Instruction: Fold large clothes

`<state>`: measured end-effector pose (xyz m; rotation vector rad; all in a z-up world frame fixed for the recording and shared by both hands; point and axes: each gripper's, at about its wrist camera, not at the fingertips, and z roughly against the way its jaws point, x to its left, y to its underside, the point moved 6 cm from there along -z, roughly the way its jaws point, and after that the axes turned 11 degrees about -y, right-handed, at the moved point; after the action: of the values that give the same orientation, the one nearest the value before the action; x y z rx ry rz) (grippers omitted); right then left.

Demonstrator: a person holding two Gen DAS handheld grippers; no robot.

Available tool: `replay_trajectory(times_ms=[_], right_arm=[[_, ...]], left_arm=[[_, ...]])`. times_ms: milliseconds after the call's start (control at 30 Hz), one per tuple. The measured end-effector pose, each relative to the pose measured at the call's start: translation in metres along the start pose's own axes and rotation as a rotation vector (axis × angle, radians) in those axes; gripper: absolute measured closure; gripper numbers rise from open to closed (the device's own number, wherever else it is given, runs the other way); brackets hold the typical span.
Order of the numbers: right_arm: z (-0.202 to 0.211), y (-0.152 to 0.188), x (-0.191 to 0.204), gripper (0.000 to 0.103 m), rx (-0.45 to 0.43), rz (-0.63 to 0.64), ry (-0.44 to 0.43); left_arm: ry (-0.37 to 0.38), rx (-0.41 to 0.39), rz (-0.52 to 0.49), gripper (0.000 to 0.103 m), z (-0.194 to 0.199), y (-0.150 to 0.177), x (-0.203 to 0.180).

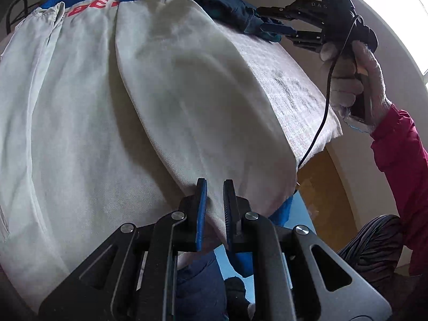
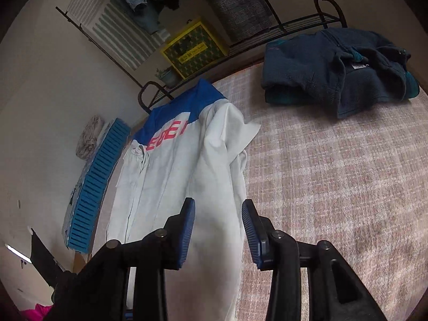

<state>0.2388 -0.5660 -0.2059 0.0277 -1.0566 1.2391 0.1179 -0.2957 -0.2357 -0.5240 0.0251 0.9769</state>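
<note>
- The white garment (image 1: 112,101), with a blue yoke and red lettering near its far end, lay spread lengthwise along the left side of the surface (image 2: 334,174), which was covered by a pinkish checked cloth.
- The left claw (image 1: 214,187) was clenched on a fold of the white garment at the near edge; cloth ran between its blue pads (image 1: 201,214), and the fold rose from there as a long ridge toward the far side.
- The right claw (image 2: 218,214) stood released above the near end of the same garment, its jaws apart with white cloth showing in the gap, though the pads did not press it.
- In the left wrist view the right claw (image 1: 278,24) showed at the far right edge of the surface, carried by a hand (image 1: 353,80) in a white glove with a magenta sleeve (image 1: 401,147) behind it.
- Count: one white garment, one dark blue garment (image 2: 339,72), two claws.
- The dark blue garment lay folded at the far right corner of the surface, well apart from the white one.
- Beyond the surface stood a black metal rack (image 2: 294,24) with a yellow-framed box (image 2: 195,48) and a small potted plant (image 2: 167,76); clothes hung above it.
- A blue slatted crate (image 2: 93,187) stood by the wall on the left.
</note>
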Motion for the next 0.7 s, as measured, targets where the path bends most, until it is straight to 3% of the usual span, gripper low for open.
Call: replay_trajectory(times_ms=[100,233,500,567,633,700], right_arm=[[-0.026,-0.023,-0.020,0.062,-0.007,-0.034,-0.004],[-0.061,-0.045,-0.045,0.053,-0.024,-0.095,-0.024],[-0.115,-0.067,-0.088,0.053,-0.044,-0.243,-0.111],[-0.120,-0.073,-0.091,0.058,-0.072,-0.262,-0.164],[-0.120,-0.079,-0.089,0.082,-0.091,-0.274,-0.200],[-0.116,-0.089,-0.078,0.092,-0.102,-0.215,-0.168]], left_arm=[[-0.009,0.014,0.034,0.094,-0.009,0.001,0.015],[0.000,0.024,0.064,0.094,-0.012,0.002,0.026],[0.009,0.028,0.056,0.094,-0.012,0.005,0.025],[0.017,0.033,0.065,0.094,-0.014,0.004,0.026],[0.029,0.038,0.080,0.094,-0.014,0.004,0.028],[0.035,0.040,0.083,0.094,-0.015,0.006,0.027]])
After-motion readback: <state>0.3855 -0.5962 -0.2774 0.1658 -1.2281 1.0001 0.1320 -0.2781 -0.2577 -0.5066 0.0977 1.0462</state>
